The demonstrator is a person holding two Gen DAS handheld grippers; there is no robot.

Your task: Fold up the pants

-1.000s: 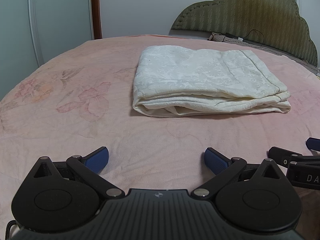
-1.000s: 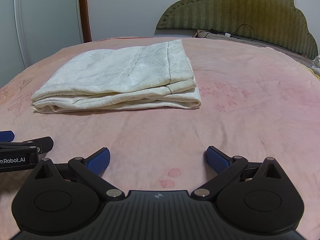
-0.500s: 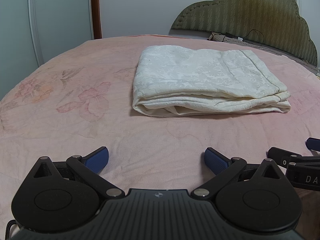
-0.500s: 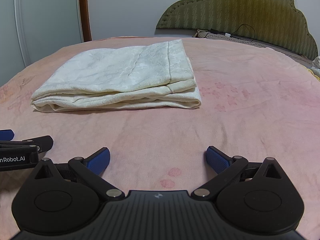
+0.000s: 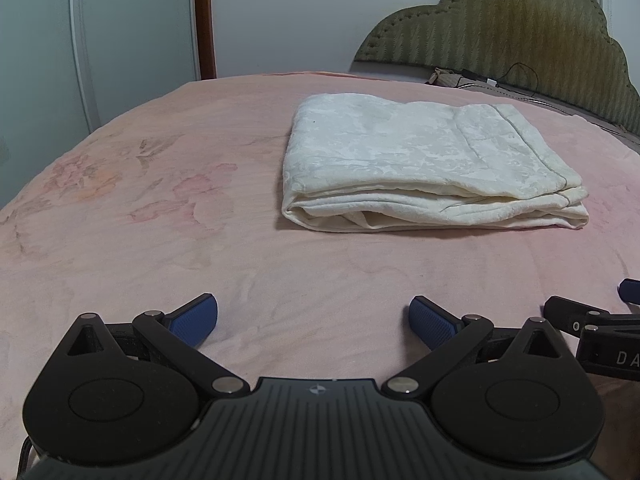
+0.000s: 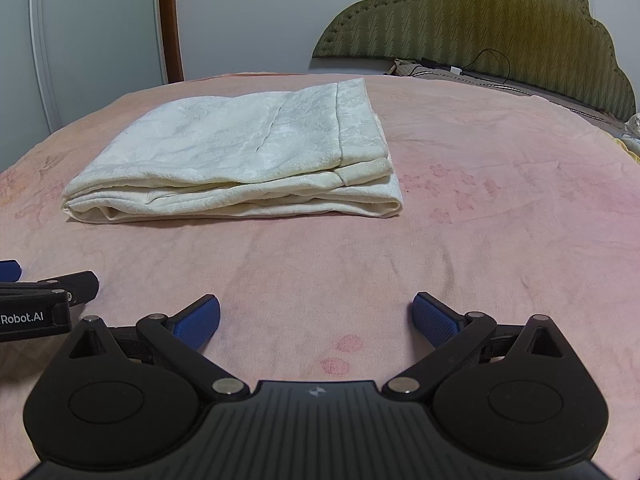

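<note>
— Pants, cream-white and damask-patterned [image 5: 424, 160], lie folded into a flat, layered rectangle on the pink floral bedspread [image 5: 160, 208], near the padded olive headboard [image 6: 500, 16]. Anything different from a second ago?

— Nothing: the bundle has not shifted, and both tools sit where they were. The left gripper [image 5: 313, 318] rests low on the spread, blue pads wide apart and empty; the right gripper [image 6: 316, 316] likewise, well short of the cloth.

— Meaning?

— By appearances the folding is finished, and the hands have backed off.
</note>
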